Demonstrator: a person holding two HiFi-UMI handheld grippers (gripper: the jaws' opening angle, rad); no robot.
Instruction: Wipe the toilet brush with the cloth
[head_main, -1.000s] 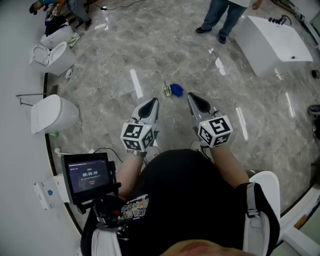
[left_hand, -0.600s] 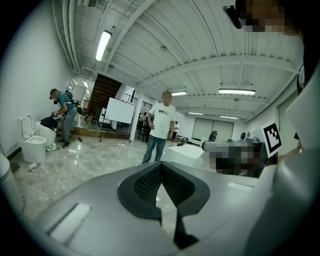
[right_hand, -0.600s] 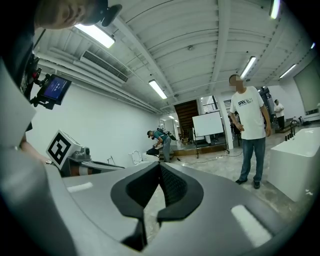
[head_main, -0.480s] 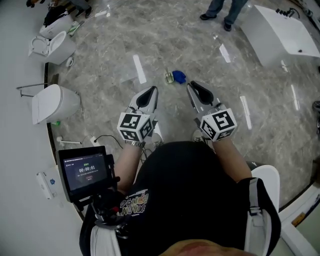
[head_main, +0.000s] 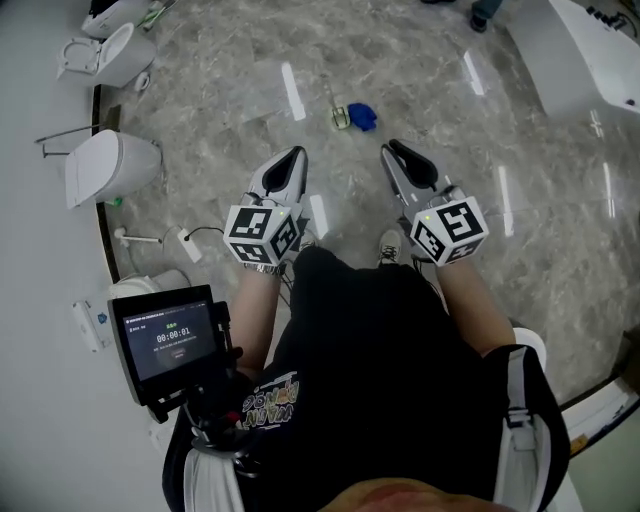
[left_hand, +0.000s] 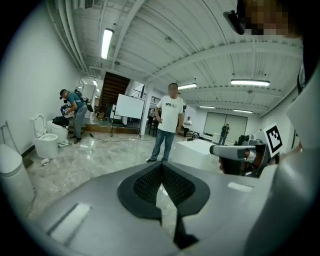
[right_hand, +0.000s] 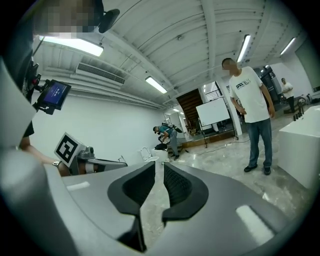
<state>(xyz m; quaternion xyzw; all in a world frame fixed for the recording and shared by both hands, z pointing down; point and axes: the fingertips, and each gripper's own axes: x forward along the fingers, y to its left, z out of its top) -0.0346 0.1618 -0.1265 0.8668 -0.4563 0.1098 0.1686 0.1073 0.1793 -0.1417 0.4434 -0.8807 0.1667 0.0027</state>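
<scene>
A blue cloth (head_main: 362, 116) lies crumpled on the marble floor in the head view. The toilet brush (head_main: 337, 113) lies right beside it on the left, its thin handle pointing away. Both grippers are held in the air well short of them, pointing roughly level. My left gripper (head_main: 296, 155) (left_hand: 161, 165) is shut and empty, its pads meeting. My right gripper (head_main: 392, 148) (right_hand: 159, 165) is opening, with a narrow gap between the pads and nothing in it. Neither gripper view shows the cloth or the brush.
A white toilet (head_main: 110, 165) and another toilet (head_main: 105, 55) stand along the left wall, with a cable and socket (head_main: 185, 240) on the floor. A white tub (head_main: 600, 50) is at top right. A monitor (head_main: 165, 340) hangs at my chest. A person (left_hand: 167, 120) stands ahead.
The head view has shifted, so cloth and brush sit higher in the picture and the standing person's legs have left the top edge. The left gripper moved slightly. The right jaws have parted a little.
</scene>
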